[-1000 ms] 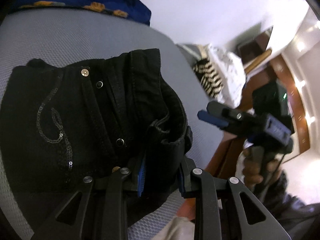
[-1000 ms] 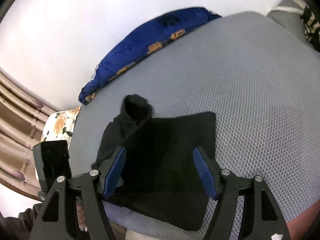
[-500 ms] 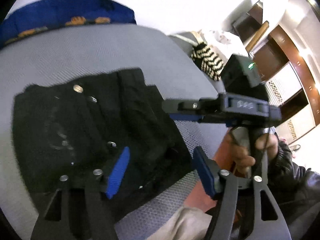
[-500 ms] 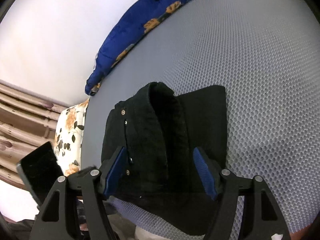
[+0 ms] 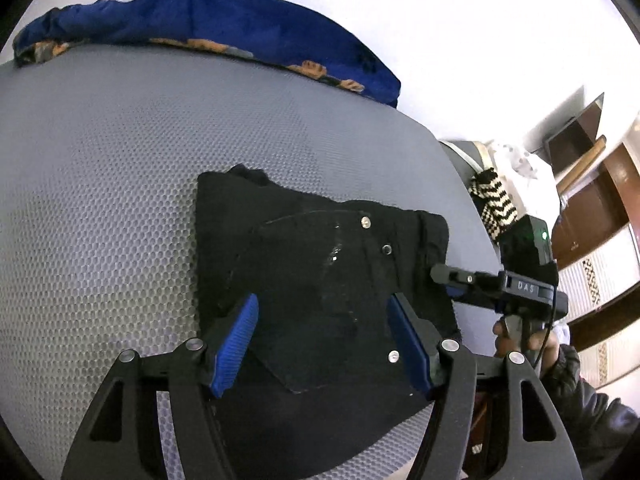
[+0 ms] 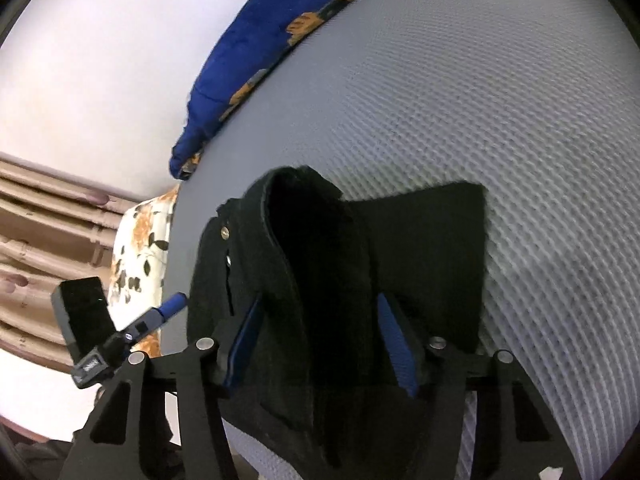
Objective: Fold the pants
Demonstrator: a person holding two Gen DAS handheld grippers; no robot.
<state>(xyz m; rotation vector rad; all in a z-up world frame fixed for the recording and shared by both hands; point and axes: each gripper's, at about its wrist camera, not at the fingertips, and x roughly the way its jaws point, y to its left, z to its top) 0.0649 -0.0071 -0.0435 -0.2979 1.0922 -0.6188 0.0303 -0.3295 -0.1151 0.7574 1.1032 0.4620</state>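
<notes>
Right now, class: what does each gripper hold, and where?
Nothing is clamped: the left gripper hovers open over the pants; the right gripper, jaws apart, straddles their raised fold.

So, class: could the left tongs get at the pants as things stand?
Probably yes. The left tongs hang open right over the folded pants, with nothing between them. The right tongs are only at the pants' right edge, beside that path.
</notes>
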